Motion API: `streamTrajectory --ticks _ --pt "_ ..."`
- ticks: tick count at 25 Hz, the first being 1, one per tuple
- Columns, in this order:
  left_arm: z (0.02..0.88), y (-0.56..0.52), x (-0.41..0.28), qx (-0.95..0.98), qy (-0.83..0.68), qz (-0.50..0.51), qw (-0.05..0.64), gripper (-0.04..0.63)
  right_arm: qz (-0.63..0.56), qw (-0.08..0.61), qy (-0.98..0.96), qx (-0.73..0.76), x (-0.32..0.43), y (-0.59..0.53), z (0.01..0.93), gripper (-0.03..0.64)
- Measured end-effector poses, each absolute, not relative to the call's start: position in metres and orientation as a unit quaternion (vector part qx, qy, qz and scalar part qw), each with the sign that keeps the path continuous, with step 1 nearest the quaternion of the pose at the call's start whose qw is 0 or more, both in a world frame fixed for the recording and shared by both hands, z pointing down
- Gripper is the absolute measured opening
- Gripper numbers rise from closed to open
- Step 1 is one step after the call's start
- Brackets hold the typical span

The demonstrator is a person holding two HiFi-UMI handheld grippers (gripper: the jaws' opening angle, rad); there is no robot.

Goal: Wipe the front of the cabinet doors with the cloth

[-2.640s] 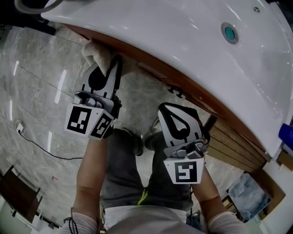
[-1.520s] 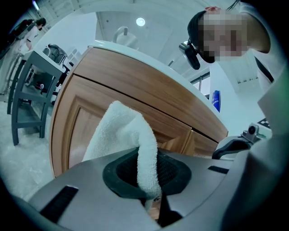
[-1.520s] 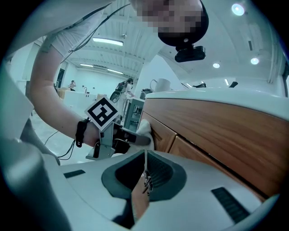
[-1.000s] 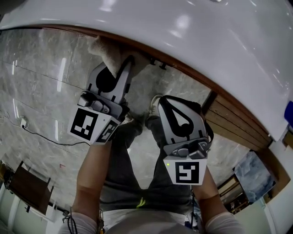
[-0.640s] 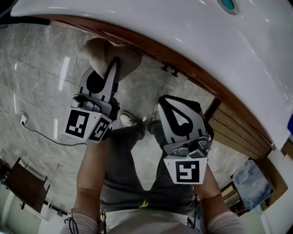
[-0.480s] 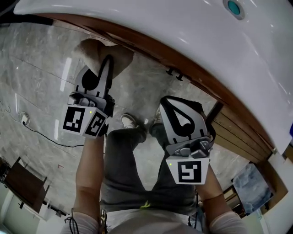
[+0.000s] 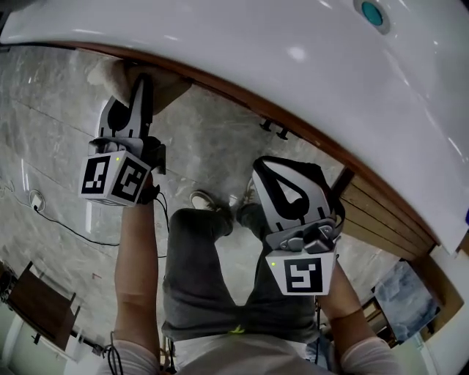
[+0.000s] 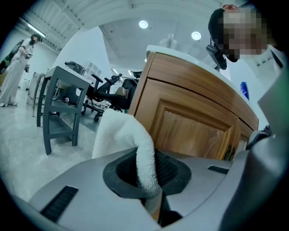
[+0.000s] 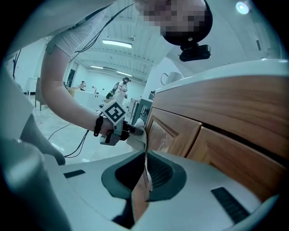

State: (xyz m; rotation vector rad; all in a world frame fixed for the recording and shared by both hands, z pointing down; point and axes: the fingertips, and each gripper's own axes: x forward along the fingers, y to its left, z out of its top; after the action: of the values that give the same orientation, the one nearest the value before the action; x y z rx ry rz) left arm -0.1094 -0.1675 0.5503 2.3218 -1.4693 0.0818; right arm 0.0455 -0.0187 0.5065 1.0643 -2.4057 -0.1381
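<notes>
A white cloth (image 7: 117,73) is pressed against the wooden cabinet front just under the white countertop (image 7: 242,44), at the left of the head view. My left gripper (image 7: 135,91) is shut on it. In the left gripper view the cloth (image 8: 122,135) rises from between the jaws of the left gripper (image 8: 146,173), beside a panelled cabinet door (image 8: 194,131). My right gripper (image 7: 277,172) hangs lower and further right, away from the cabinet. In the right gripper view the right gripper (image 9: 145,173) is shut with nothing in it. That view shows the cloth (image 9: 137,131) touching the door (image 9: 169,131).
Dark door handles (image 7: 272,130) sit to the right of the cloth. A drain (image 7: 371,13) shows in the basin. The person's legs and shoes (image 7: 201,199) stand on the marble floor, where a cable (image 7: 66,227) runs. A grey table (image 8: 61,103) stands left of the cabinet.
The left gripper has carried the cloth to the left along the cabinet front, toward its left end. The right gripper has stayed about where it was.
</notes>
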Motion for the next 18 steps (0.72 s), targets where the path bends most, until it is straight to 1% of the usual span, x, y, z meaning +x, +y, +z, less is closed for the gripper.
streamTrajectory --ticks 6,18 --pt "0.562 -0.172 -0.106 0.826 -0.524 0.036 0.204 0.058 -0.044 0.254 -0.883 0.392 0.042 -0.024 0.51 0.044" --pt "0.564 -0.154 -0.062 0.849 -0.475 0.034 0.228 0.058 -0.029 0.259 -0.881 0.396 0.044 -0.019 0.51 0.044"
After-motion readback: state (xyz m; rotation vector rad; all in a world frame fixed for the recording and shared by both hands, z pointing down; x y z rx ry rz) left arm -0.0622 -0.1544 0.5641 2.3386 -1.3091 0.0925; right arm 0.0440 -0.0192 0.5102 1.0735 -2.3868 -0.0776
